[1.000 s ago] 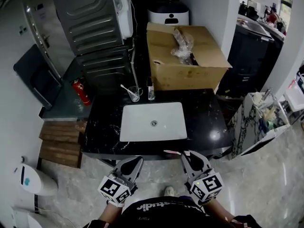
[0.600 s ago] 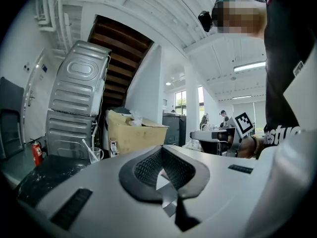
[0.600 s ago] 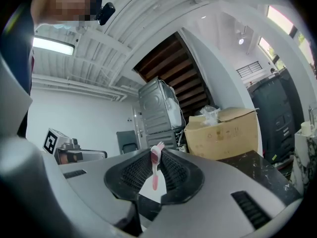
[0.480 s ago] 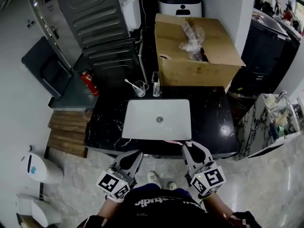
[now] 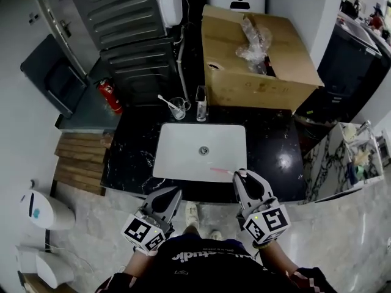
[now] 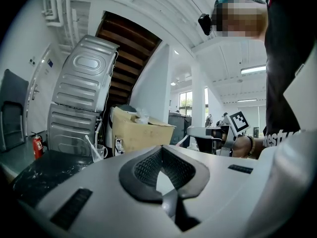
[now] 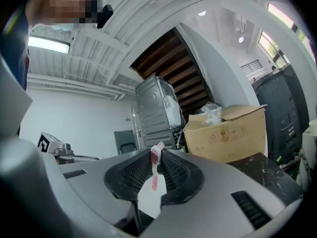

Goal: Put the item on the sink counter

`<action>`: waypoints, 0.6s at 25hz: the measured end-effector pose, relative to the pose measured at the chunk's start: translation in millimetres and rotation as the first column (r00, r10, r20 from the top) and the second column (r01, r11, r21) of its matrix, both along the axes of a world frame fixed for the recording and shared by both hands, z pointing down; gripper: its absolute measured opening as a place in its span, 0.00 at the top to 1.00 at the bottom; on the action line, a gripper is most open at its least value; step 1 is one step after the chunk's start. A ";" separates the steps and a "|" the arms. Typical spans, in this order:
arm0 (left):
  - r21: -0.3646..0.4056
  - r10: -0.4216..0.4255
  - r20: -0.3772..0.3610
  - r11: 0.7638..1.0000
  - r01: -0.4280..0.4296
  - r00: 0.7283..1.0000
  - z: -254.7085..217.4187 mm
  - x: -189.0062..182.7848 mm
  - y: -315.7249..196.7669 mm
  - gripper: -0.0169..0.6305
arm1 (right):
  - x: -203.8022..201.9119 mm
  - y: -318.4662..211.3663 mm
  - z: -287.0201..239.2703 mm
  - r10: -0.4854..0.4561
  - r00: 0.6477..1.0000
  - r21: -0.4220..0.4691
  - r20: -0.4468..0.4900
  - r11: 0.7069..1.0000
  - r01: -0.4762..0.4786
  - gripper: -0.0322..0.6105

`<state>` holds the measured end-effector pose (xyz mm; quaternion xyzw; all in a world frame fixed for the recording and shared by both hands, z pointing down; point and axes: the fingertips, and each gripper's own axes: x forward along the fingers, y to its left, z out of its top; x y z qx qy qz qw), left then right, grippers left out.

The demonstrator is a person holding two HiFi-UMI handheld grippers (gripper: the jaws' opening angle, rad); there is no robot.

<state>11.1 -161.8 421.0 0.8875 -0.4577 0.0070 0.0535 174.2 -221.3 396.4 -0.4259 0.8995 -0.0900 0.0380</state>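
Right now my right hand-held gripper (image 5: pixel 242 175) pinches the toothbrush (image 5: pixel 221 171) near its bristles, handle lying crosswise, pointing left over the sink (image 5: pixel 177 160); left hand-held gripper (image 5: pixel 174 193) closed, empty.

no text reads clearly; the white lettering on the person's black shirt (image 5: pixel 197 259) is too blurred.
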 end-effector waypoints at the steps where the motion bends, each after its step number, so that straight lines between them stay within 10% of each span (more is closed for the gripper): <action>1: 0.004 0.002 -0.004 1.000 -0.002 1.000 -0.4 -2.3 -6.7 0.95 | -3.6 -6.7 -2.2 0.003 1.000 0.002 -0.003 1.000 -0.003 0.83; 15: 0.061 0.007 -0.036 0.998 -0.005 0.999 -8.3 -96.7 -134.5 0.95 | -101.7 -138.1 -27.2 0.007 0.997 0.055 -0.079 0.998 -0.003 0.83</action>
